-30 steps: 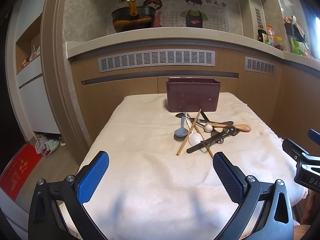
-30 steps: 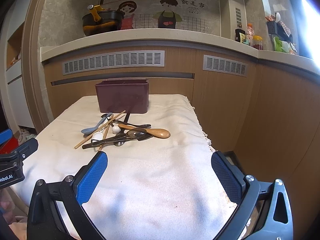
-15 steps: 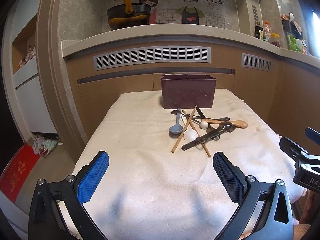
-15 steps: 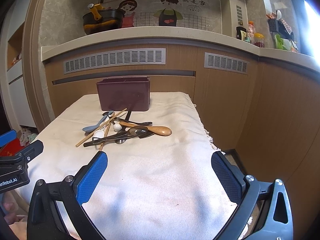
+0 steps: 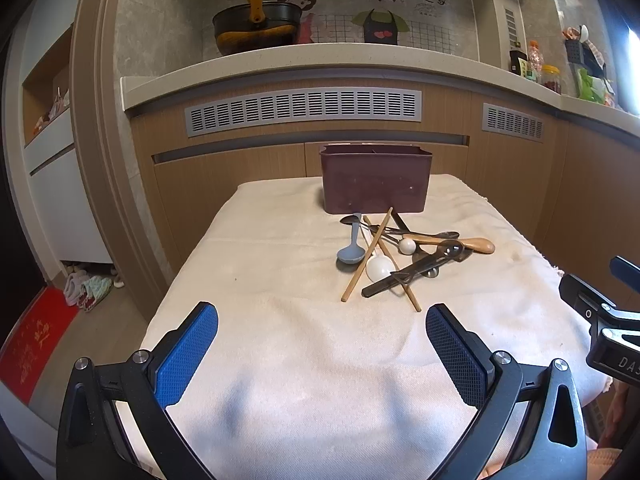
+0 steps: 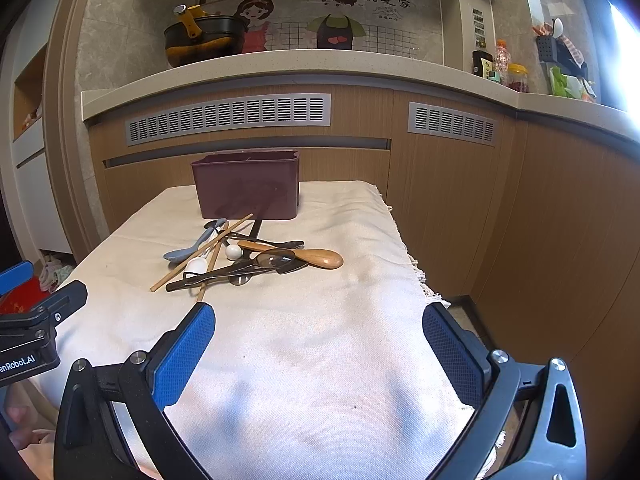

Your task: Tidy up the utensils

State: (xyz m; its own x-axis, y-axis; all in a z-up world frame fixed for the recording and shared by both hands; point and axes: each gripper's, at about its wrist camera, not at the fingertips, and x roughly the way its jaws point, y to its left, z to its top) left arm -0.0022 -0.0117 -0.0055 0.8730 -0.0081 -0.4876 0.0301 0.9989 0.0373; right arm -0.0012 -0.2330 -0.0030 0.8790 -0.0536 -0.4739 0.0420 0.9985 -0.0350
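Maroon bin (image 5: 375,184), cream cloth (image 5: 280,272), grey-blue spoon (image 5: 351,254), white spoon (image 5: 380,267), tan wooden spoon (image 6: 316,257), blue cross-hatched pads (image 5: 186,354).

Wood-panelled counter (image 5: 360,160) with grey vents (image 5: 304,110), cartoon wall tiles (image 6: 320,20), bright right-hand window (image 6: 624,52).

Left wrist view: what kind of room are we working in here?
Most likely a home kitchen. A cooking pot sits on a stone counter over wood cabinets, with bottles and jars further along. The utensil pile and the maroon caddy lie on a cloth-covered table.
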